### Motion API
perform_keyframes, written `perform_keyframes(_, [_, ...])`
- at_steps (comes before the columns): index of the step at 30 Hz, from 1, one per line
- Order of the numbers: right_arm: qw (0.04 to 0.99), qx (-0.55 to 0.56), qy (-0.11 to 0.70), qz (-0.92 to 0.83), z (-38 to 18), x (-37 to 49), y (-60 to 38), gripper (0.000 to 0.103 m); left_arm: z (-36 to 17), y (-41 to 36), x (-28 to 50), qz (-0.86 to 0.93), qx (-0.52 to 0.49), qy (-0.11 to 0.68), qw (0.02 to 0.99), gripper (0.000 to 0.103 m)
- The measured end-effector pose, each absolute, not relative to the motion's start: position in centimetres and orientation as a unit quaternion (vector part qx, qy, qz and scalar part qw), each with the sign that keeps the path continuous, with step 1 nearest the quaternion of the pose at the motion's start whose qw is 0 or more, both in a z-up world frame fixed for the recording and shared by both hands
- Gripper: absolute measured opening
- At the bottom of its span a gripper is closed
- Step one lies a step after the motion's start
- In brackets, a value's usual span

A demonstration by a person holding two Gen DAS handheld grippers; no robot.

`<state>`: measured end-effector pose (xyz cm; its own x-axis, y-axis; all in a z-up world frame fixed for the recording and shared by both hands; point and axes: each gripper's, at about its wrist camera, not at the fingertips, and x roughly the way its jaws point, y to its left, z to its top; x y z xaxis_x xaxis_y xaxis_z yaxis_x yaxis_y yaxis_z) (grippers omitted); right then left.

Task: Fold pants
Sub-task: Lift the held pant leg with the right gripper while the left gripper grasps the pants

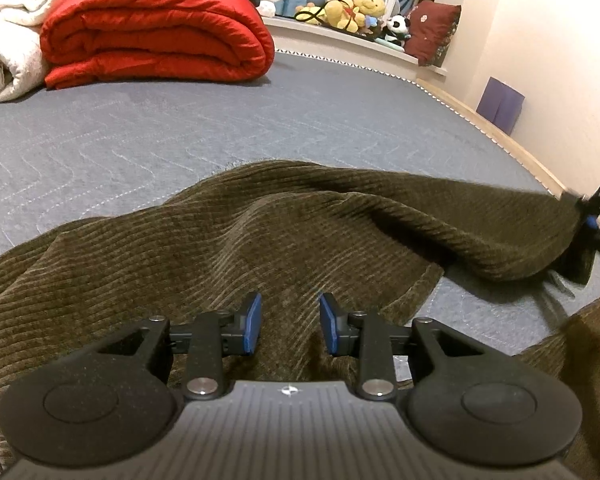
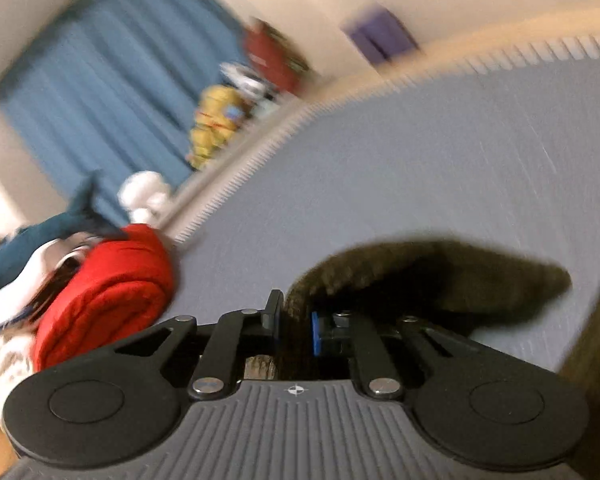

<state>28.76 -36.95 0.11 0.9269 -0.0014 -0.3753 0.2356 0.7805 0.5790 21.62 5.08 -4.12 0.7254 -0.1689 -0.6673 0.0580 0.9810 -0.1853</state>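
Clearly sharp only in left wrist view: brown corduroy pants across lower frame on bed, left gripper part-open above cloth, gripping nothing. Blurred right view: right gripper pinched on pants.

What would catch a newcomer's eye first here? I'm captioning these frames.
The olive corduroy pants sprawl across the grey bed cover, one end pinched in the right gripper. Behind, a folded red quilt glows at the bed's far left, with plush toys on the ledge beyond.
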Motion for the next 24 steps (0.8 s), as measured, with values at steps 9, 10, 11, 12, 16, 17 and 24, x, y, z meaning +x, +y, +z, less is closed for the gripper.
perform_keyframes(9, [0.893, 0.391, 0.204, -0.087, -1.3, 29.1, -39.8, 0.035, -5.8, 3.2, 21.9, -0.101, -0.067, 0.384, 0.915, 0.050])
perform_keyframes(10, [0.880, 0.412, 0.213, -0.100, -1.9, 29.1, -40.7, 0.049, -5.9, 2.9, 22.0, -0.106, -0.067, 0.382, 0.916, 0.055])
perform_keyframes(11, [0.871, 0.428, 0.217, -0.110, -2.5, 28.7, -41.3, 0.054, -6.1, 2.6, 22.2, -0.113, -0.070, 0.380, 0.915, 0.062])
perform_keyframes(12, [0.861, 0.442, 0.220, -0.120, -2.8, 28.4, -41.7, 0.064, -6.3, 2.3, 22.4, -0.120, -0.072, 0.378, 0.915, 0.064])
perform_keyframes(16, [0.832, 0.487, 0.230, -0.131, -4.0, 27.9, -43.0, 0.079, -6.8, 0.1, 23.2, -0.140, -0.036, 0.362, 0.921, 0.073])
perform_keyframes(17, [0.825, 0.501, 0.228, -0.128, -4.2, 27.7, -43.4, 0.079, -7.0, -0.5, 23.3, -0.145, -0.019, 0.360, 0.921, 0.075])
perform_keyframes(24, [0.771, 0.586, 0.220, -0.118, -6.2, 28.5, -47.3, 0.081, -9.1, -3.7, 23.5, -0.147, 0.092, 0.359, 0.917, 0.075])
